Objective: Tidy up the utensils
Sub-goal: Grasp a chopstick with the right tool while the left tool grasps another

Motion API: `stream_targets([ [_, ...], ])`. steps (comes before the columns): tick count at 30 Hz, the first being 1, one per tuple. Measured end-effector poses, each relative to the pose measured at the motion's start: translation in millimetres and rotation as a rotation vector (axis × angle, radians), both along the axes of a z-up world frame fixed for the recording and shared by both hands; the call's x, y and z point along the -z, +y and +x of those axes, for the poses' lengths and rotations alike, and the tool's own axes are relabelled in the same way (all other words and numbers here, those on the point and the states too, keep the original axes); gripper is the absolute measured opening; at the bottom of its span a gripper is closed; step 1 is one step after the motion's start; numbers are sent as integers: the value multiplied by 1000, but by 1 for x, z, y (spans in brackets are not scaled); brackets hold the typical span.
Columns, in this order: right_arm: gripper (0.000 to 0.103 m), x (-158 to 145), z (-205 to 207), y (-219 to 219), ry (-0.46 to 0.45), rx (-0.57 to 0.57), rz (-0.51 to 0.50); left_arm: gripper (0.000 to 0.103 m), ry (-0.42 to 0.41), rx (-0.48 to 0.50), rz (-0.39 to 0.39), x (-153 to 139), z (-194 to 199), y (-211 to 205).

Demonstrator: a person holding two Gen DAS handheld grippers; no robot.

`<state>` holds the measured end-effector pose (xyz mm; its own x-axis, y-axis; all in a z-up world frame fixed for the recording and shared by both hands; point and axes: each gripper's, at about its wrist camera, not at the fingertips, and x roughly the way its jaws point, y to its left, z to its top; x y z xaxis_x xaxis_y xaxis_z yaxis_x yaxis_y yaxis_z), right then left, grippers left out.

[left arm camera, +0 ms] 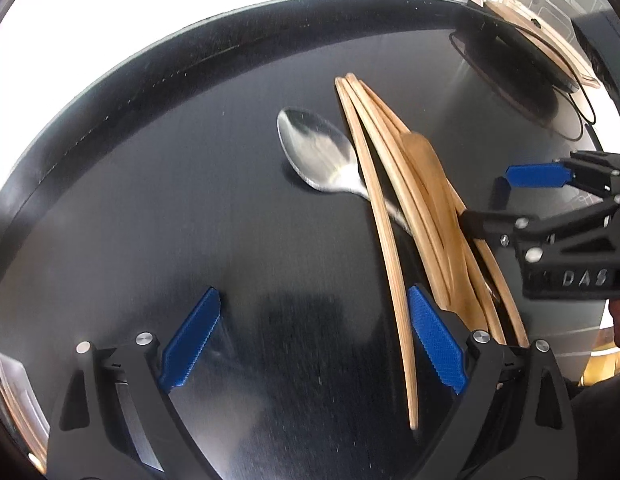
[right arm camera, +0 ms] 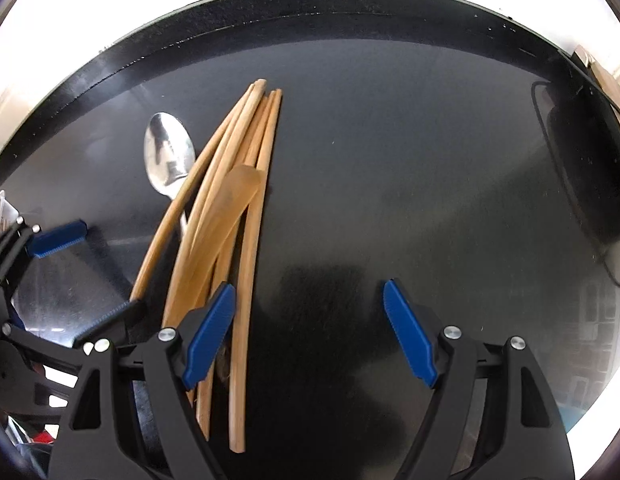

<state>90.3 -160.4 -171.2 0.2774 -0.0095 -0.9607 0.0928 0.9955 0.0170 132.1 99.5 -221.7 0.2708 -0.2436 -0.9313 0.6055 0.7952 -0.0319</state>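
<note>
A bundle of wooden chopsticks point(left arm camera: 390, 208) point(right arm camera: 245, 200) lies on the black round table point(left arm camera: 189, 200) point(right arm camera: 390, 180), with a flat wooden spoon point(left arm camera: 430, 188) point(right arm camera: 233, 200) among them. A metal spoon point(left arm camera: 318, 152) point(right arm camera: 167, 156) lies partly under the sticks, bowl pointing away. My left gripper point(left arm camera: 314, 340) stands open over bare table, its right pad close to the sticks. My right gripper point(right arm camera: 310, 332) is open too, its left pad over the sticks; nothing is gripped. Each gripper shows in the other's view: right gripper point(left arm camera: 494, 196), left gripper point(right arm camera: 93, 272).
A dark round object with a thin cable point(left arm camera: 510, 72) point(right arm camera: 582, 184) sits at the table's far right, by light wooden boards point(left arm camera: 550, 44). A clear plastic container point(left arm camera: 9, 384) point(right arm camera: 1, 208) shows at the left edge. The table rim point(left arm camera: 269, 12) curves along the back.
</note>
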Motion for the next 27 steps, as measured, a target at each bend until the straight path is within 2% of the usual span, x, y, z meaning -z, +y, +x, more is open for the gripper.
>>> stream_targets([
  [5,73,1,8,-1,-24,-28,-32,91,-10,0,-12,0,12,-7],
  [12,65,-2,16,0,-54,-71,-34,91,-24,13,-16,1,23,-23],
  [14,58,-3,18,0,-64,-86,-32,91,-24,11,-18,0,25,-24],
  [18,35,-6,19,1,-78,-96,-29,89,-22,21,-7,2,26,-29],
  [20,23,-7,20,4,-81,-97,-28,82,-22,33,-9,0,26,-35],
  [22,10,-8,20,5,-83,-98,-27,68,-36,44,-4,-1,24,-40],
  [23,9,-8,20,5,-82,-97,-24,65,-41,52,-1,-2,23,-41],
  [24,8,-7,21,2,-79,-92,-20,56,-40,61,-4,-3,22,-42],
  [25,8,-7,20,2,-77,-90,-18,42,-37,70,-8,-5,22,-43],
  [27,8,-7,21,1,-75,-88,-19,22,-16,84,-18,-7,23,-45],
])
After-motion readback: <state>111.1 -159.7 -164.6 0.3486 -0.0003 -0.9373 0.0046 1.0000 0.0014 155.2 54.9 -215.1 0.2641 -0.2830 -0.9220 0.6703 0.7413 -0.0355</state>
